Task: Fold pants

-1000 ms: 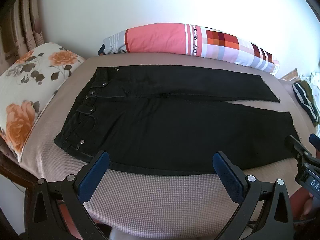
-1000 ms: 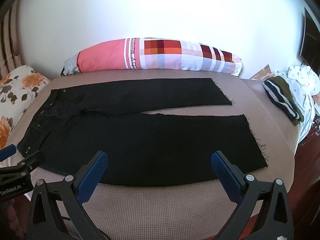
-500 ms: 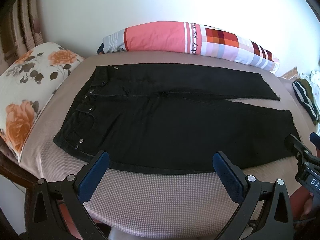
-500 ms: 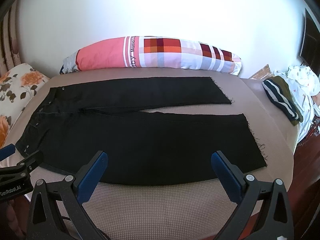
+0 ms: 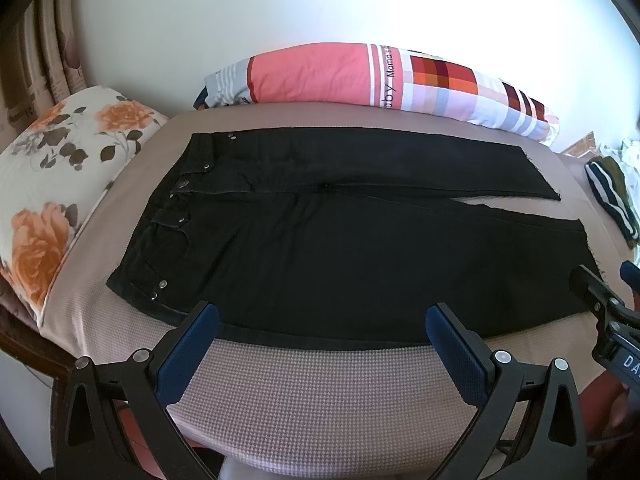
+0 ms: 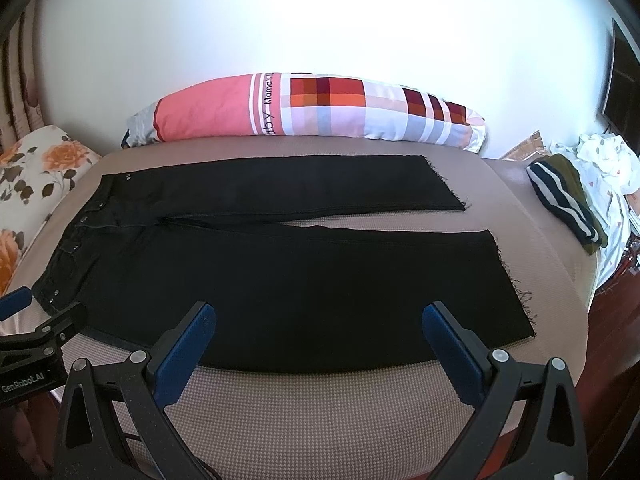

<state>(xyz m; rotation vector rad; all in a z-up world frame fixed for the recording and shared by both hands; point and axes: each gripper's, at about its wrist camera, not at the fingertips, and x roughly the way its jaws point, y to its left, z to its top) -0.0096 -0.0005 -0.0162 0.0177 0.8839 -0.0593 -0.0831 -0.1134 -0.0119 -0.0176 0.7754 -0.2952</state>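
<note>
Black pants (image 5: 340,240) lie flat on the bed, waistband to the left, both legs spread to the right with frayed hems; they also show in the right wrist view (image 6: 280,272). My left gripper (image 5: 322,316) is open and empty, hovering just before the near edge of the pants by the waist and thigh. My right gripper (image 6: 319,314) is open and empty, hovering before the near leg. Each gripper shows at the edge of the other's view: the right one (image 5: 600,292) by the near hem, the left one (image 6: 36,320) by the waistband.
A pink-brown bed cover (image 5: 320,392) lies under the pants. A long patchwork bolster (image 6: 320,110) lies along the wall behind. A floral pillow (image 5: 52,184) is at the left. Folded striped clothes (image 6: 568,200) lie at the right bed edge.
Both grippers have shifted slightly; the view has crept a little closer to and lower over the pants. The pants have not moved.
</note>
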